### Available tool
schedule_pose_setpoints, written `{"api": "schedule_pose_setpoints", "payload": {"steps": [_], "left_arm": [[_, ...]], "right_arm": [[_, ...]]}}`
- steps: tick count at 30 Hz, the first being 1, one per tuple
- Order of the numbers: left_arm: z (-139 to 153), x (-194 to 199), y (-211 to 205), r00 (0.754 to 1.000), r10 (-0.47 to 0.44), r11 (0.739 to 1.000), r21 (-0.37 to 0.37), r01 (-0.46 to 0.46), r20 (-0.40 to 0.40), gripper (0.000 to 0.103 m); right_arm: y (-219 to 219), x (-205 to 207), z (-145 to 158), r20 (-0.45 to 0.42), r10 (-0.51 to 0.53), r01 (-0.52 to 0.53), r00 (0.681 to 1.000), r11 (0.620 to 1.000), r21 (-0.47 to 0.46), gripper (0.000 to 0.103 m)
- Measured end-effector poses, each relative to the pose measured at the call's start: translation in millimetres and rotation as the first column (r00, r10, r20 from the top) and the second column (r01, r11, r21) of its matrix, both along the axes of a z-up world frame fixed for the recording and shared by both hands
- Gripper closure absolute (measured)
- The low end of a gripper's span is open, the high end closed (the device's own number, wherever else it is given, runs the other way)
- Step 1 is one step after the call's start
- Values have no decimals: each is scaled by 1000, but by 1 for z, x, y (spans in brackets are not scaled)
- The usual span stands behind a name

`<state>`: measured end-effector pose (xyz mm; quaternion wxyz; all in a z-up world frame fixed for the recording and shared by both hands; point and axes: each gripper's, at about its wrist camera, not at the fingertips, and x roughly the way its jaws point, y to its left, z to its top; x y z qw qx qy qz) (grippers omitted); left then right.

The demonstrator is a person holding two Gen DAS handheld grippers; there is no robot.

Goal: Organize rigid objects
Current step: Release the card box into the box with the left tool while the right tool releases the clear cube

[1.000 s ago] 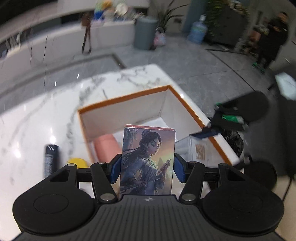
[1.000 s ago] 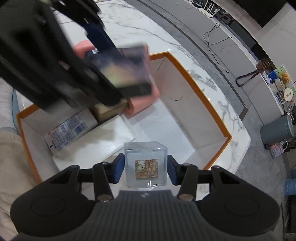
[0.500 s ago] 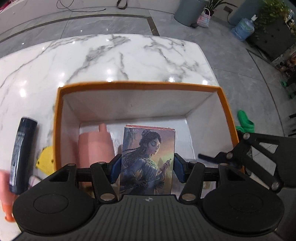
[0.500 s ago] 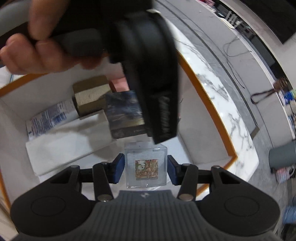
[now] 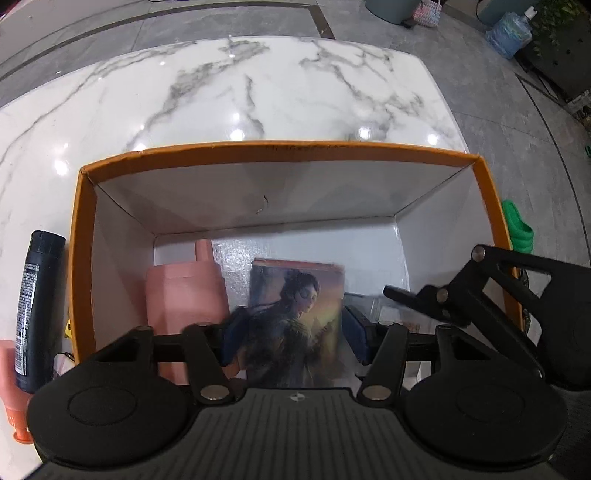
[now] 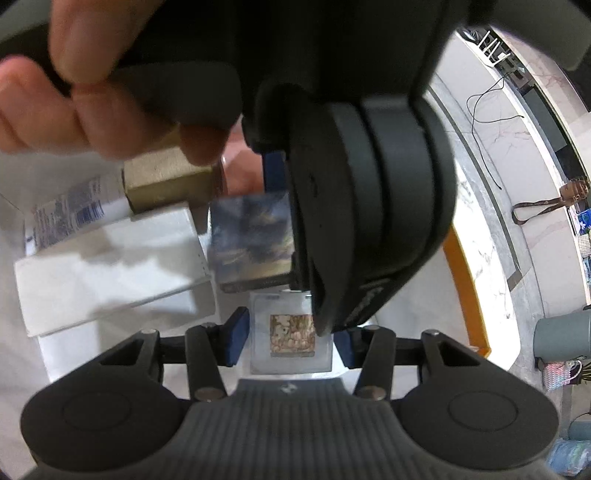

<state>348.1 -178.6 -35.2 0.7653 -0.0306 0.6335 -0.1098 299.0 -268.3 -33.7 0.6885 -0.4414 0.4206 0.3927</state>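
My left gripper (image 5: pixel 293 334) pinches the illustrated card box (image 5: pixel 295 317) by its two long side edges, blue pads flat against them, the box upright and low inside the orange-rimmed box (image 5: pixel 273 149), just beside the pink bottle (image 5: pixel 184 295) lying on its floor. My right gripper (image 6: pixel 290 341) appears to clamp the clear cube (image 6: pixel 290 341) the same way, at its side faces, though a slight gap may show at each pad, so I cannot tell firmly. Judgement: both items are light and stiff; the card box is glossy cardboard, so a side pinch should hold but could dent under force; the cube looks like hard, slick plastic, best gripped square at mid-height. In the right view a white carton (image 6: pixel 110 266) and a gold block (image 6: pixel 166 184) already lie in the box. Outside the rim, a black tube (image 5: pixel 37 314) rests on the marble tabletop (image 5: pixel 258 85). Beyond: grey tiled floor (image 5: pixel 517 129), a water jug (image 5: pixel 509 31).
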Motion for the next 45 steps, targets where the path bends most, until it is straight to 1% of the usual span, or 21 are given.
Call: {"api": "schedule_pose_setpoints", "payload": {"steps": [4, 7, 10, 13, 16, 19, 21, 25, 27, 28, 29, 32, 36, 38, 41, 43, 44, 45], "left_arm": [[10, -2, 6, 999, -18, 1000, -22, 19, 36, 37], [26, -7, 13, 993, -64, 997, -46, 69, 95, 37], [48, -12, 27, 979, -81, 995, -46, 91, 185, 37], [67, -16, 43, 963, -55, 997, -29, 65, 265, 37], [77, -18, 60, 951, -32, 999, 10, 31, 308, 37], [77, -18, 67, 953, -28, 998, 62, 9, 302, 37], [73, -18, 72, 957, -26, 997, 76, 4, 289, 37], [65, -19, 76, 963, -21, 998, 67, 3, 267, 37], [61, -22, 79, 966, -21, 998, 59, 6, 257, 37], [58, -23, 80, 967, -20, 998, 56, 5, 253, 37], [57, -25, 79, 968, -20, 999, 54, 7, 250, 37], [53, -31, 80, 969, -18, 999, 42, 8, 247, 37], [49, -35, 83, 969, -9, 999, 34, 0, 245, 37], [46, -36, 84, 971, -1, 1000, 26, -5, 237, 37], [41, -38, 86, 975, 2, 1000, 14, -5, 224, 39], [38, -40, 86, 976, 2, 1000, 12, -5, 216, 43], [37, -40, 86, 977, 1, 1000, 13, -4, 214, 46], [36, -41, 86, 977, 2, 1000, 9, -4, 213, 47]], "right_arm": [[3, 1, -3, -11, -1, 1, 1000, 1000, -4, 55], [5, -1, -4, -19, 20, -20, 1000, 999, -27, 55], [6, 0, -8, -17, 38, -39, 999, 998, -57, 55], [9, 0, -13, 23, 72, -70, 997, 995, -75, 55], [14, -4, -14, 51, 121, -118, 991, 991, -61, 55], [17, -8, -14, 59, 158, -155, 986, 986, -57, 55], [16, -10, -15, 68, 171, -167, 983, 984, -64, 55], [6, -5, -10, 60, 151, -148, 987, 988, -45, 55], [8, -3, -13, 22, 141, -138, 990, 987, -78, 55], [12, -4, -13, 20, 147, -144, 989, 985, -97, 55], [11, -4, -17, 36, 158, -153, 987, 982, -108, 54], [11, -10, -19, 87, 176, -163, 981, 977, -140, 43], [5, -8, -15, 87, 170, -152, 982, 972, -179, 42], [7, -10, -16, 101, 163, -140, 981, 969, -206, 43], [-3, -14, -15, 117, 149, -123, 982, 971, -207, 48], [-4, -18, -18, 124, 145, -119, 982, 973, -197, 57], [-5, -20, -18, 129, 138, -112, 982, 975, -191, 66], [-6, -23, -19, 146, 134, -107, 980, 977, -183, 68]]}}
